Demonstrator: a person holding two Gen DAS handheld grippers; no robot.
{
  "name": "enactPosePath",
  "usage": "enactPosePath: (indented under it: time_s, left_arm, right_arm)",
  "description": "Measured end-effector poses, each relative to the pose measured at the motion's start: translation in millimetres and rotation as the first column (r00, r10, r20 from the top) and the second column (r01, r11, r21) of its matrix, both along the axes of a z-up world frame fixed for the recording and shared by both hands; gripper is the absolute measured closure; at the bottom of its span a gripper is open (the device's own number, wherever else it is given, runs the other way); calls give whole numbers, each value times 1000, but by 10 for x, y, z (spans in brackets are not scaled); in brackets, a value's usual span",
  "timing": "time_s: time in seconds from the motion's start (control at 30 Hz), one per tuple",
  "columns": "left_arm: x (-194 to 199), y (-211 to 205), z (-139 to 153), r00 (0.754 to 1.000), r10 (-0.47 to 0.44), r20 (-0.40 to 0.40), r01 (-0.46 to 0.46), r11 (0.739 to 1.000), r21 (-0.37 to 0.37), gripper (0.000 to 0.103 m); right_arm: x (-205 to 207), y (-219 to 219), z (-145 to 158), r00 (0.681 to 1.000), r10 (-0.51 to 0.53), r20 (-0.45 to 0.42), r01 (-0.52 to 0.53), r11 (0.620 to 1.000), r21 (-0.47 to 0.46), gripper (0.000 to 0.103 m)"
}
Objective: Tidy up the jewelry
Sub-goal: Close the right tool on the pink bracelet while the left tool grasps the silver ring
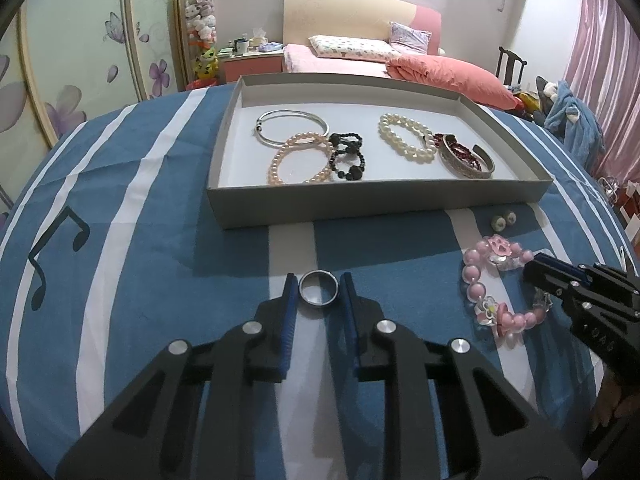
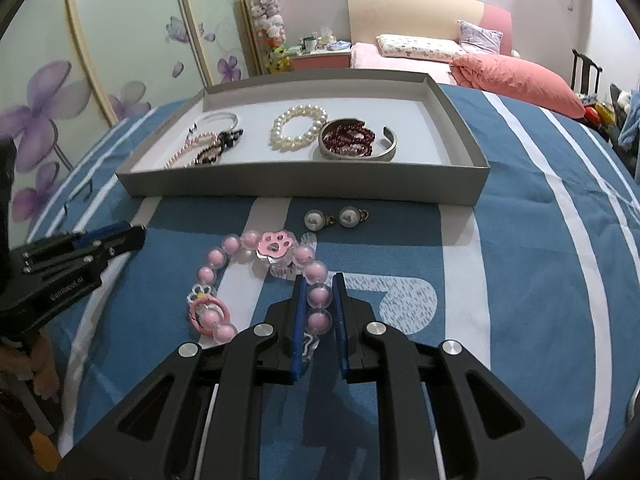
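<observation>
Seven bracelets point(image 1: 412, 137), one ring point(image 1: 319, 289), two pearl earrings point(image 2: 336, 218), one tray point(image 1: 376, 204)

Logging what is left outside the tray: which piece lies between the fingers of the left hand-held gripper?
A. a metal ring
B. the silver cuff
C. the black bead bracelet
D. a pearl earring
A: the metal ring lies on the cloth between the fingers of the left hand-held gripper.

Both the left gripper point(image 1: 319, 286) and the right gripper point(image 2: 319, 285) are matte black plastic with blue ribbed jaws, round silver pivot screws and triangular cut-outs; white lettering marks one side.
</observation>
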State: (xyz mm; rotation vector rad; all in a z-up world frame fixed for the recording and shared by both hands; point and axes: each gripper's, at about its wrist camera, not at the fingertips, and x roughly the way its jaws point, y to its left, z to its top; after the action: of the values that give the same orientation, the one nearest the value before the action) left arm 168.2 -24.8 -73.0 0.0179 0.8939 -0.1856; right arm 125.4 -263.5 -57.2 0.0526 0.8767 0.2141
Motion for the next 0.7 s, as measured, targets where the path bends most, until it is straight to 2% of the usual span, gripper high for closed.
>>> enactPosePath:
  time_s: [0.2,0.53,0.7]
  left_arm:
    - [-48,88,68,999,26,38,-25,1000,-15,82]
    - [-201,110,288,986,52,159,-49,999,-21,82]
    - [-266,110,372,975,59,212,-57,998,-12,82]
  right_arm:
    - [-63,-63,169,998,-7,64,2,996,87,89]
    - [-164,-3,383,991,17,133,-50,967,249,89]
    - [-186,52,444,988,21,151,-64,956,286,89]
